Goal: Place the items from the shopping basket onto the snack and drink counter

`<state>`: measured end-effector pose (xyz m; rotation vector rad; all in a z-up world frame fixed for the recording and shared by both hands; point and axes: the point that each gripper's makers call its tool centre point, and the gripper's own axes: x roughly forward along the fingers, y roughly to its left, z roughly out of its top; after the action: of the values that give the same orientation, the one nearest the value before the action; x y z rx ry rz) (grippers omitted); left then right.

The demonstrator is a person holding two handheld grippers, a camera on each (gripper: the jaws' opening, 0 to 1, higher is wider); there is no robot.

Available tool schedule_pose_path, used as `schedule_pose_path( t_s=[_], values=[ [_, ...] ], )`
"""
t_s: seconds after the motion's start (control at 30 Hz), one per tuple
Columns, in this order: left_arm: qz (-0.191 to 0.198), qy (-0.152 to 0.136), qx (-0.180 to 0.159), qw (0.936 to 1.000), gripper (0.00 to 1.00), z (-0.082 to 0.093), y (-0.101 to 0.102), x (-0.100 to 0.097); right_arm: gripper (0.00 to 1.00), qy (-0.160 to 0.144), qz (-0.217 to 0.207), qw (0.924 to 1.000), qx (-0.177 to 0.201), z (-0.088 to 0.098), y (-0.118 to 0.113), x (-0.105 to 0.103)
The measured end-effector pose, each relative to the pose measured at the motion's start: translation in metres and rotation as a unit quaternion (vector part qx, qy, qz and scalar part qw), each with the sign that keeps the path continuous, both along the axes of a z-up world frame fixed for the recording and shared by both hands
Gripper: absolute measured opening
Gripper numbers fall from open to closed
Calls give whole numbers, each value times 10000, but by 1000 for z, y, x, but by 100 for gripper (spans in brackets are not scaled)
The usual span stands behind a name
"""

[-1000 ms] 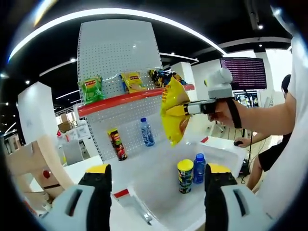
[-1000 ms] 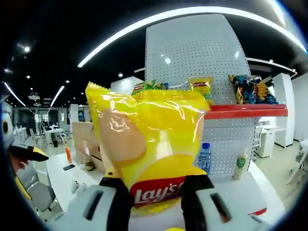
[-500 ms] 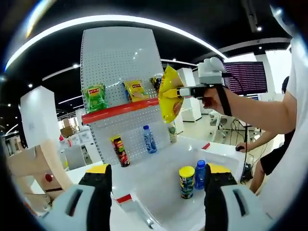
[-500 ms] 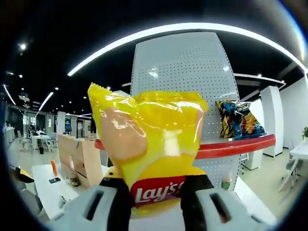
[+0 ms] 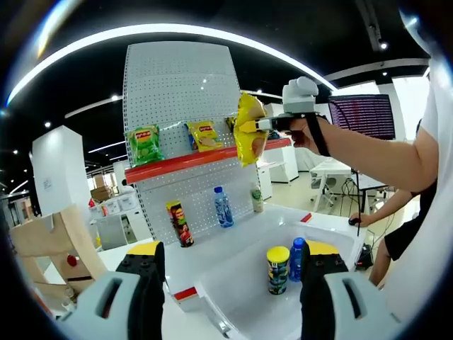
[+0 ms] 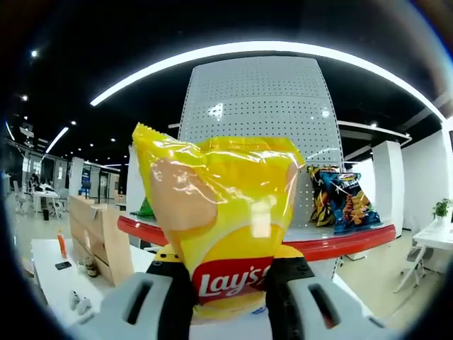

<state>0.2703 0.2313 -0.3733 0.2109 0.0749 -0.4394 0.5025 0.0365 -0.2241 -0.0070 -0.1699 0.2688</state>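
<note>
My right gripper (image 6: pixel 230 287) is shut on a yellow Lay's chip bag (image 6: pixel 223 219), held up in front of the red shelf (image 6: pixel 340 242) of the white pegboard counter. In the left gripper view that same right gripper (image 5: pixel 272 125) holds the yellow bag (image 5: pixel 249 129) at the shelf's right end. My left gripper (image 5: pixel 230 265) stands open above the white basket (image 5: pixel 241 297). Inside the basket stand a yellow-lidded chip can (image 5: pixel 277 269) and a blue bottle (image 5: pixel 296 258).
On the red shelf (image 5: pixel 177 161) sit a green bag (image 5: pixel 145 144), a yellow bag (image 5: pixel 205 134) and a dark blue bag (image 6: pixel 343 202). Below it stand a chip can (image 5: pixel 178 222), a water bottle (image 5: pixel 224 207) and a small bottle (image 5: pixel 256 197). A wooden rack (image 5: pixel 53 244) is at the left.
The right gripper has carried the yellow bag up and toward the red shelf's right end. The left gripper has stayed open over the basket.
</note>
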Motion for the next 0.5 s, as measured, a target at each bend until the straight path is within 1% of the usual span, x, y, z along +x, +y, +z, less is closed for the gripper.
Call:
schedule_pose_path(
  t_s=[0.1, 0.13, 0.2, 0.23, 0.3, 0.37, 0.43, 0.5],
  values=[
    [-9, 29, 5, 10000, 79, -2, 0, 0, 38, -80, -115, 9999, -1, 15, 0, 6],
    [-17, 27, -7, 10000, 79, -2, 0, 0, 38, -103, -156, 9998, -11, 22, -1, 15],
    [-24, 13, -34, 10000, 79, -3, 2, 0, 39, -154, -257, 9995, -111, 32, -3, 22],
    [-18, 10, -36, 10000, 79, -3, 3, 1, 39, -174, -321, 9993, -105, 38, -4, 25],
    [0, -16, -78, 10000, 79, -2, 6, 1, 39, -221, -417, 9989, 22, 47, -9, 31],
    [33, -26, -96, 9999, 79, -2, 8, 2, 39, -244, -486, 9984, 155, 53, -12, 41],
    [172, -94, -108, 9998, 79, -1, 14, 5, 39, -224, -564, 9981, 80, 53, -13, 41],
    [204, -89, -204, 9995, 79, 0, 18, 6, 39, -246, -635, 9977, 70, 57, -17, 48]
  ],
)
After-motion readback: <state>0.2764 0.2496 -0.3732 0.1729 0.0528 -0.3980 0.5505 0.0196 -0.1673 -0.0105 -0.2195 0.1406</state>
